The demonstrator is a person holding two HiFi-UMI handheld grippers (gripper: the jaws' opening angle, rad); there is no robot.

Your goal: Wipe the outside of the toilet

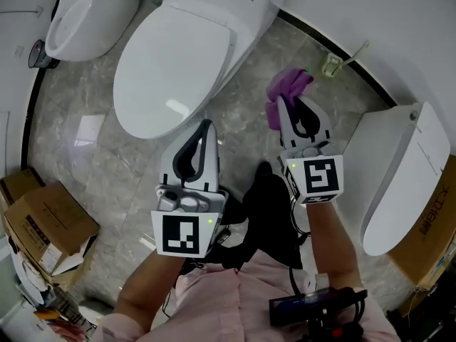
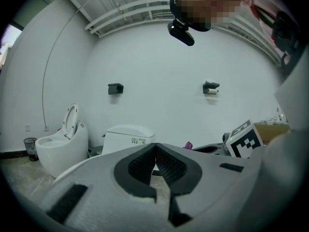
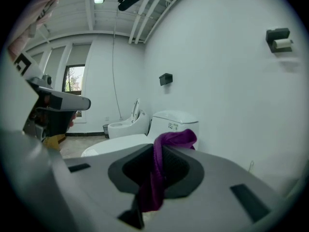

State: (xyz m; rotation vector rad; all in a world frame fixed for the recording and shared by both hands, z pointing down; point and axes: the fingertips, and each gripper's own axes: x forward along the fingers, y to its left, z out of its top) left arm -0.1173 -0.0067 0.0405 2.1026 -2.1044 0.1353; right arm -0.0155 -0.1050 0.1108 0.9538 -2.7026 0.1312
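A white toilet [image 1: 174,66] with its lid down stands ahead of me, its tank [image 2: 128,139] against the wall. My right gripper [image 1: 286,100] is shut on a purple cloth [image 1: 286,91], which bunches out past the jaw tips to the right of the toilet bowl, above the floor. In the right gripper view the purple cloth [image 3: 166,158] hangs down between the jaws. My left gripper [image 1: 206,125] is shut with nothing in it, held just in front of the bowl's front rim.
A second toilet [image 1: 89,13] with raised seat stands at the far left, a third toilet [image 1: 399,169] at the right. Cardboard boxes [image 1: 46,223] lie at the left. A small bin [image 1: 39,54] and a brush holder [image 1: 331,64] sit by the walls.
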